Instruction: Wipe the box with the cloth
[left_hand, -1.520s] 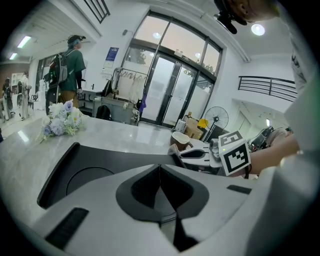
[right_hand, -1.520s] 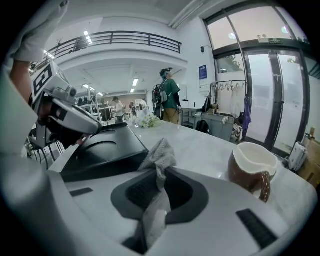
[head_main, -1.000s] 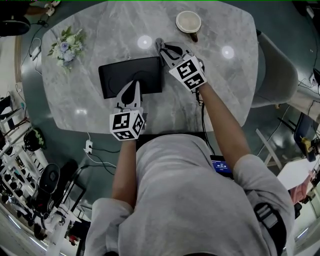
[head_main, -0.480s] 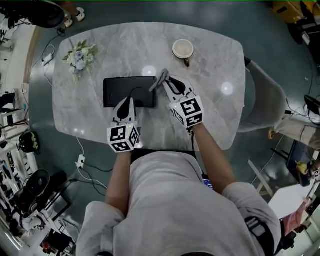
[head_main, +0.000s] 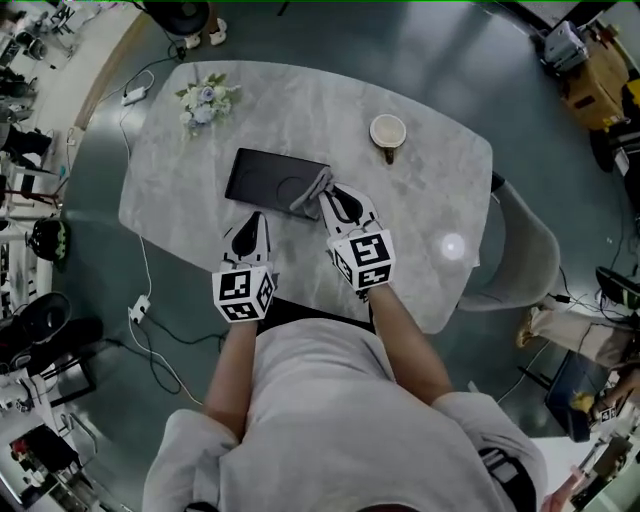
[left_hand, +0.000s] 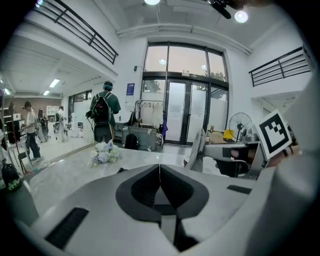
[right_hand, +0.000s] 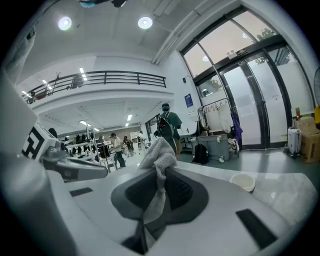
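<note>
Cloth is pinched in the jaws of my right gripper, a grey wad sticking out past the tips. My left gripper is clenched on nothing, low and left of centre in the head view. The box, dark and flat, lies on the table just above centre, its long axis running left to right. Its right end is nearest the cloth. The wad seems to be over that corner, though I can't judge contact. I'd sweep leftward along it.
</note>
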